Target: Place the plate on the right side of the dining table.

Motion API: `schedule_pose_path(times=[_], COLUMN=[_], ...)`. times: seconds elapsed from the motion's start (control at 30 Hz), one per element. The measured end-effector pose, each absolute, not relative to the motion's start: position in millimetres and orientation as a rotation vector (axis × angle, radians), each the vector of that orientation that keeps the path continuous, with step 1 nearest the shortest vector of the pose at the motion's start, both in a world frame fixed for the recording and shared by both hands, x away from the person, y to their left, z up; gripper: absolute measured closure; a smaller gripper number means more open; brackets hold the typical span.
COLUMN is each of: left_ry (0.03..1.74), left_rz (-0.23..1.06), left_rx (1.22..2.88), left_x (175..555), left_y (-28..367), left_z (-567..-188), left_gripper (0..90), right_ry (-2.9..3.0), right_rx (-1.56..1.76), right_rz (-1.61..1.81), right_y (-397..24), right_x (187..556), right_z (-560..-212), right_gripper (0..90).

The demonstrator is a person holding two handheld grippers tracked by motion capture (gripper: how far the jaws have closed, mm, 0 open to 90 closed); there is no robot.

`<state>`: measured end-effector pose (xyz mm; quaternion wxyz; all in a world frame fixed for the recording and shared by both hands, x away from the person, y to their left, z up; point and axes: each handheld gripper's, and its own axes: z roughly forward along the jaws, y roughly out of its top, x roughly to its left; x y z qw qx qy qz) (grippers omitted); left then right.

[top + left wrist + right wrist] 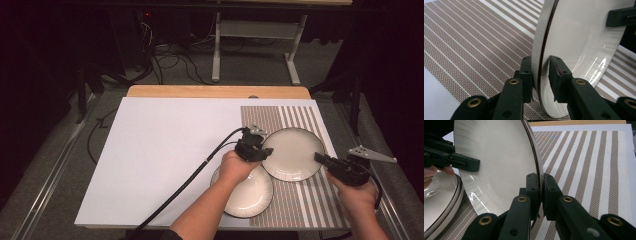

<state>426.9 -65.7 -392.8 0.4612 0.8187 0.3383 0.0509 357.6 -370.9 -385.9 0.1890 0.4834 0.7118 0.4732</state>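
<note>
Dark floor strewn with cables surrounds a white tabletop (160,150) with a bare wooden strip at its far edge, and a brown-and-white striped woven placemat (300,200) covers the tabletop's right part. Two round, glossy cream ceramic plates with thin dark rims are here: the farther plate (295,150) is raised at a tilt over the placemat, its near-left edge overlapping the second plate (250,197), which lies flat nearer the person. The left tongs (256,150), held in the person's left hand (235,167), straddle the raised plate's left rim, one jaw on each face; in the left gripper view (540,75) the underside jaw sits against the plate while a small gap shows at the inner jaw, so the grip looks loose or not fully closed. The right tongs (322,160), in the right hand (357,195), are pressed tight on the opposite rim, as the right gripper view (541,192) shows. The step appears to be carrying the plate with both tongs; doing it well probably means closing the left jaws fully, keeping both hands level and moving together, since a smooth glazed rim could slip or pivot. Light streaks on the glaze suggest a slick surface
</note>
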Motion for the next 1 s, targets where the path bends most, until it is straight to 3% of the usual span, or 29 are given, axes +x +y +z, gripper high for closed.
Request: schedule_pose_path(times=[0.1,0.27,0.4,0.5,0.67,0.73,1.0], left_ry=[0.848,0.831,0.835,0.828,0.848,0.868,0.923], left_rz=[0.162,0.254,0.32,0.314,0.347,0.381,0.47], left_rx=[2.017,1.908,1.862,1.836,1.831,1.814,1.754], left_x=[427,421,414,409,391,383,358], left_y=[-65,-38,-10,6,47,64,120], left_z=[-393,-377,-373,-371,-372,-373,-374], left_gripper=[69.7,51.6,42.7,43.8,34.7,26.8,14.1], right_ry=[1.998,2.002,2.002,1.999,2.002,2.002,2.0], right_rx=[1.36,1.362,1.369,1.38,1.401,1.415,1.451], right_rz=[1.326,1.315,1.307,1.301,1.288,1.279,1.247], right_y=[-369,-367,-366,-365,-364,-364,-364], right_x=[360,363,366,368,370,373,379], right_z=[-385,-385,-385,-385,-385,-386,-388], right_gripper=[87.0,86.8,86.5,86.3,86.1,85.5,84.2])
